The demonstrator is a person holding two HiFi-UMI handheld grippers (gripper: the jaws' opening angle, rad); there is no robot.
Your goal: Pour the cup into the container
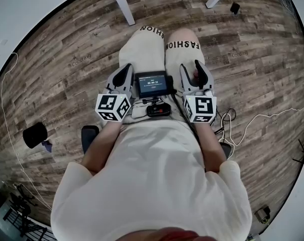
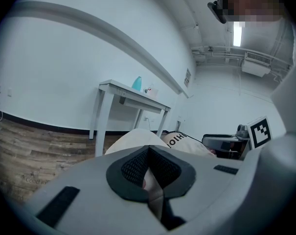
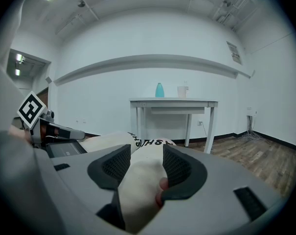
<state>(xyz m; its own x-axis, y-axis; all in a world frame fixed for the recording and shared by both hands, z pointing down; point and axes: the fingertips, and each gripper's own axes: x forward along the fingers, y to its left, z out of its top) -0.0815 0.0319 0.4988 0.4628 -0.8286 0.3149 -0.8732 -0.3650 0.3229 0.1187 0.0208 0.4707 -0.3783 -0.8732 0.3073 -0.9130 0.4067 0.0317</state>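
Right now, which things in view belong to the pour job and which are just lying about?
Job: teal vessel and clear cup, both on the white table; left gripper, shut; right gripper, open.
Lying about: screen unit on the lap; black object on the floor; white cable.

A teal cup (image 3: pixel 159 90) and a clear container (image 3: pixel 182 91) were seen standing upright on the white tabletop (image 3: pixel 173 101), far off and small. In the right gripper view the cup was placed a little left of the tabletop's middle and the container a little right of it, set apart by a narrow gap, both well in from the side edges. The cup was narrowed toward its top. Their contents could not be made out.
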